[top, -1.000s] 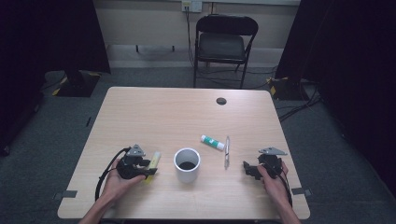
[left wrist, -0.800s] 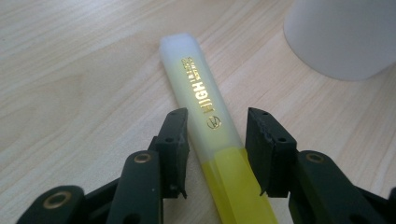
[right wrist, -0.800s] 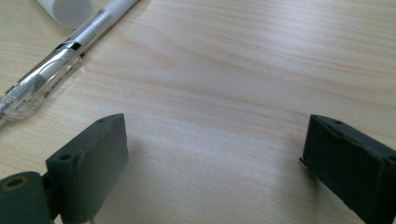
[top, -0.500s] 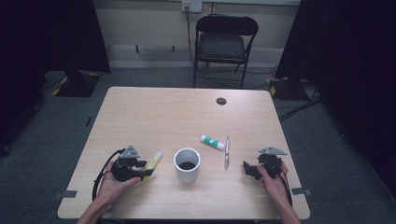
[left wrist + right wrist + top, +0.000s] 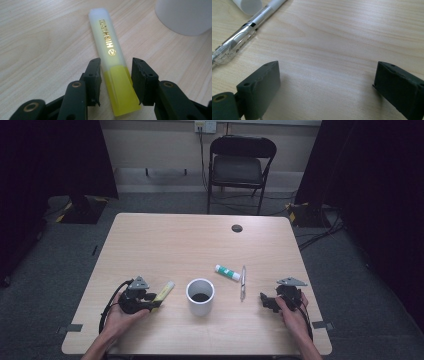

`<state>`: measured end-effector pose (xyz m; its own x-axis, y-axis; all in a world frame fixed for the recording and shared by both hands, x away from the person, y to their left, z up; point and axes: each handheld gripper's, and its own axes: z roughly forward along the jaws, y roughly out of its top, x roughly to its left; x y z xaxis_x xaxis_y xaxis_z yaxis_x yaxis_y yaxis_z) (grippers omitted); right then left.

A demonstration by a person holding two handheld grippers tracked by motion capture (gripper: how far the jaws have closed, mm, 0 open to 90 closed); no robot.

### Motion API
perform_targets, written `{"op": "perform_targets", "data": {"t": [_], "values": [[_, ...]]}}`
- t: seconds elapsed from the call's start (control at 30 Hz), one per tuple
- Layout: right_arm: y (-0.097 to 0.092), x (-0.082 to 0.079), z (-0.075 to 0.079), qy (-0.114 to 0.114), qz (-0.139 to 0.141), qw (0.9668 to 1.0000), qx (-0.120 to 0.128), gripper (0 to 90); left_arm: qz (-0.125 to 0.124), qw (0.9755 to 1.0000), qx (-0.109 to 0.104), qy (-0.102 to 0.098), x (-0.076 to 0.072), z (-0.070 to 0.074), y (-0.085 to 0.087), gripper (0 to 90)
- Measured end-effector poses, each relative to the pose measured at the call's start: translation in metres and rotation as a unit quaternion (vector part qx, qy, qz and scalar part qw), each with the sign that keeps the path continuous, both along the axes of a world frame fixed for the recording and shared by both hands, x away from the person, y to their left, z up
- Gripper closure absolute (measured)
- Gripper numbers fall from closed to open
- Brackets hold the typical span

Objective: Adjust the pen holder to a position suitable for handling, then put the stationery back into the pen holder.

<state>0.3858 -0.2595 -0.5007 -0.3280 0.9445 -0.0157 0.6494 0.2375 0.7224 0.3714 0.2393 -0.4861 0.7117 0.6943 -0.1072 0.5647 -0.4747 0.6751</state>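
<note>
The left gripper (image 5: pixel 117 75) has just been closing its jaws around the yellow highlighter (image 5: pixel 110 57), which lies on the surface (image 5: pixel 165 245) beside the white cup (image 5: pixel 200 296); small gaps remain, so no grip yet. The right gripper (image 5: pixel 325 85) rests wide apart, empty.

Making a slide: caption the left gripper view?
Left gripper closing around a yellow highlighter lying beside a white cup.

A black folding chair (image 5: pixel 241 167) stands beyond the wooden table (image 5: pixel 165 240) on grey carpet (image 5: pixel 65 250), dark curtains (image 5: pixel 55 155) flanking
</note>
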Motion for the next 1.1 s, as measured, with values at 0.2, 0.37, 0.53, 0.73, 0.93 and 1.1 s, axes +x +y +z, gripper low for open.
{"op": "perform_targets", "data": {"t": [0.2,0.37,0.53,0.73,0.93,1.1], "values": [[0.0,0.001,0.0,0.001,0.001,1.0,0.0,5.3,0.011,0.9999,0.004,-0.003,0.002,0.0,0.005,62.2],[0.0,0.001,0.0,0.001,0.001,1.0,0.0,5.4,0.008,0.9999,0.008,-0.004,0.001,0.0,0.007,62.2],[0.0,0.0,0.0,0.0,0.001,1.0,0.0,5.4,0.012,0.9999,-0.001,-0.012,-0.001,-0.002,0.009,64.8],[0.0,0.0,0.0,0.001,0.0,1.0,0.0,5.4,0.002,0.9994,0.017,-0.03,-0.002,-0.002,0.002,64.8],[0.0,0.001,0.0,0.001,0.001,1.0,0.0,5.4,0.002,0.9995,0.016,-0.026,-0.006,-0.002,0.003,59.4],[0.0,0.001,0.0,0.001,0.002,1.0,0.0,5.3,0.003,0.9989,0.02,-0.043,-0.011,-0.004,0.001,59.0]]}}
